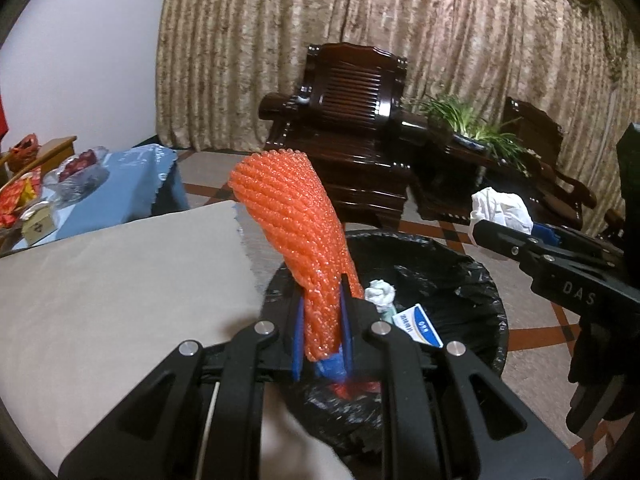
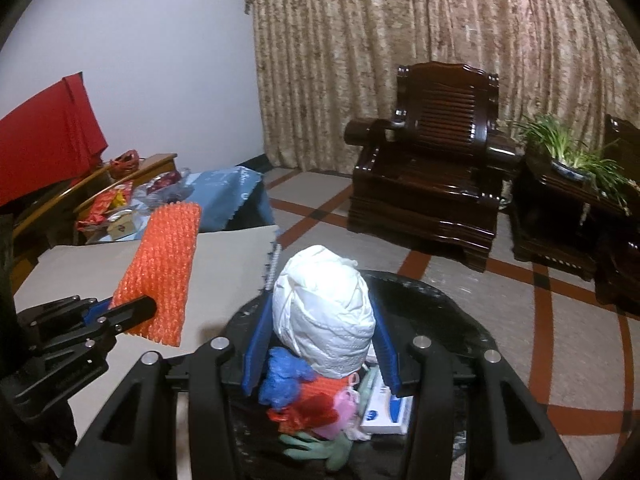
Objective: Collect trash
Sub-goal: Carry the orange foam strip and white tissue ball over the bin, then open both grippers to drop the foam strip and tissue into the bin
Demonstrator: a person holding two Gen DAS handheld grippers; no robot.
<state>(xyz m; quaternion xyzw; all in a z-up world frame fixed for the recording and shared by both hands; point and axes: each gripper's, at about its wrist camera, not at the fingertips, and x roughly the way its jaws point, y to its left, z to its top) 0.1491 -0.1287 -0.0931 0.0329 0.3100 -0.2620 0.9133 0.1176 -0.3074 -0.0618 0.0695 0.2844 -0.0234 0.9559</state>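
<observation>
Curtained room, black-lined bin [image 1: 480, 280] near, left gripper [image 1: 324, 320] clenched on orange foam net [image 1: 296, 232], right gripper [image 2: 320, 344] grasping white paper wad [image 2: 324, 312].

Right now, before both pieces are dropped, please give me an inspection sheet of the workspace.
Surface: beige table top beside the bin, bare.
Job's things: orange foam fruit net; crumpled white paper ball; black-lined trash bin holding a blue-white box, green glove, other scraps.
Clutter: red snack packets on the blue-clothed side table.
Grippers: left gripper shut on the net; right gripper shut on the paper ball, above the bin.
Cables: nothing seen.
Surroundings: dark wooden armchair, potted plant, beige curtain.
</observation>
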